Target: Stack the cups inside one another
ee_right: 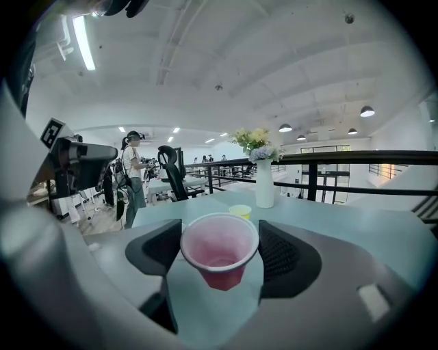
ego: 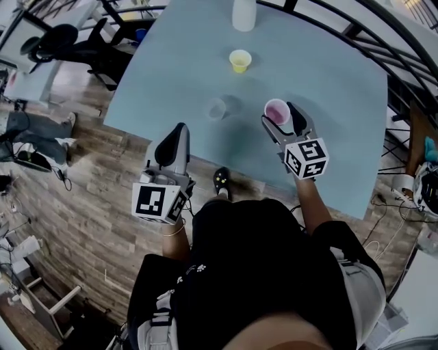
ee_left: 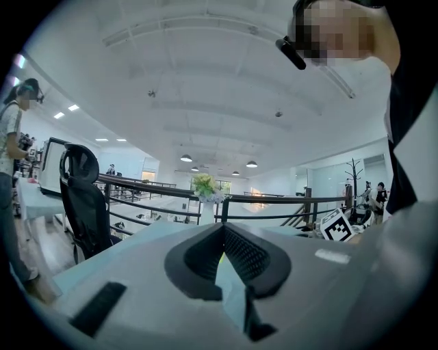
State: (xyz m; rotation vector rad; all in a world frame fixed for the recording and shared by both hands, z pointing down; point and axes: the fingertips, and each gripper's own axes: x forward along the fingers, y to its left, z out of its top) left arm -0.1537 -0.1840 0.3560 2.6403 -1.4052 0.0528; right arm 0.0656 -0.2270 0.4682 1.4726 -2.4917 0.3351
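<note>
A pink cup (ego: 276,109) sits upright between the jaws of my right gripper (ego: 280,115), which is shut on its rim; in the right gripper view the pink cup (ee_right: 220,249) fills the gap of that gripper (ee_right: 220,254) and looks slightly above the table. A yellow cup (ego: 240,61) stands farther back, also visible as the yellow cup (ee_right: 240,211) behind the pink one. A clear cup (ego: 217,109) stands left of the pink cup. My left gripper (ego: 180,130) hovers at the table's near edge, shut and empty, as the left gripper (ee_left: 222,238) shows.
A white vase (ego: 243,14) with flowers stands at the table's far edge, behind the yellow cup. The light blue table (ego: 328,102) has a black railing (ego: 383,41) beyond it. Office chairs (ego: 75,44) and a wooden floor lie to the left.
</note>
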